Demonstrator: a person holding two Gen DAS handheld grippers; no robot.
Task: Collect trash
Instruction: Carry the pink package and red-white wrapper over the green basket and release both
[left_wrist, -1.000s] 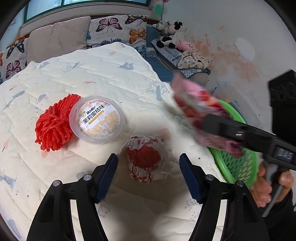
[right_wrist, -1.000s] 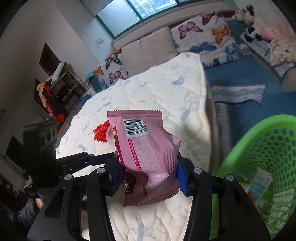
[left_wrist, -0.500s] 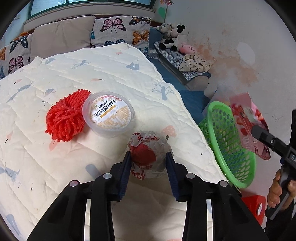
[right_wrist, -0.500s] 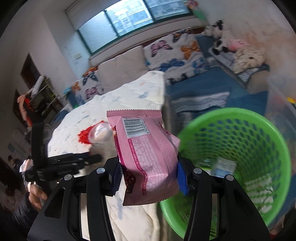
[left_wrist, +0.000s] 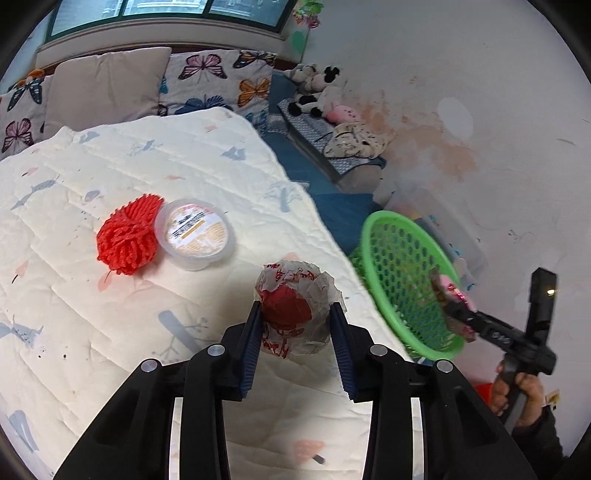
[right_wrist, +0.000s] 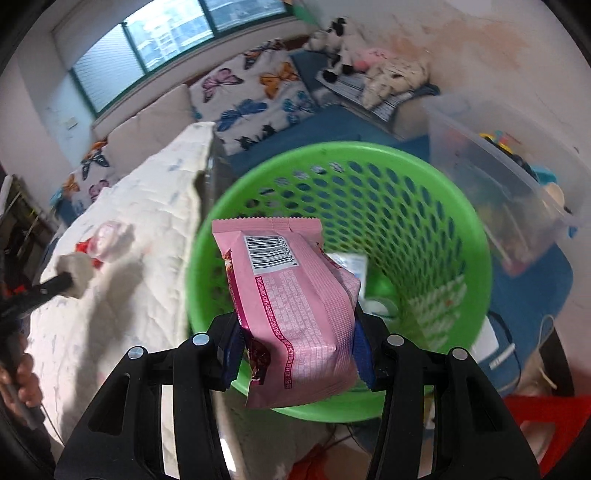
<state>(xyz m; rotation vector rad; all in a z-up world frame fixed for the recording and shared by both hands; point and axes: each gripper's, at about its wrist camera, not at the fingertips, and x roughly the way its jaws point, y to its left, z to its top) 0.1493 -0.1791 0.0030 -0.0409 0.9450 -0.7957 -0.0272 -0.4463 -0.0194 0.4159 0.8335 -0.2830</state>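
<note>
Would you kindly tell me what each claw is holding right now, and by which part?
The left claw pinches the crumpled paper wrapper across its sides. The right claw grips the pink snack packet near its lower end.

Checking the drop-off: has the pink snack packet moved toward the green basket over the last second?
Yes. The pink snack packet, shut in the right gripper, went from over the white quilt to above the green basket mouth.
</note>
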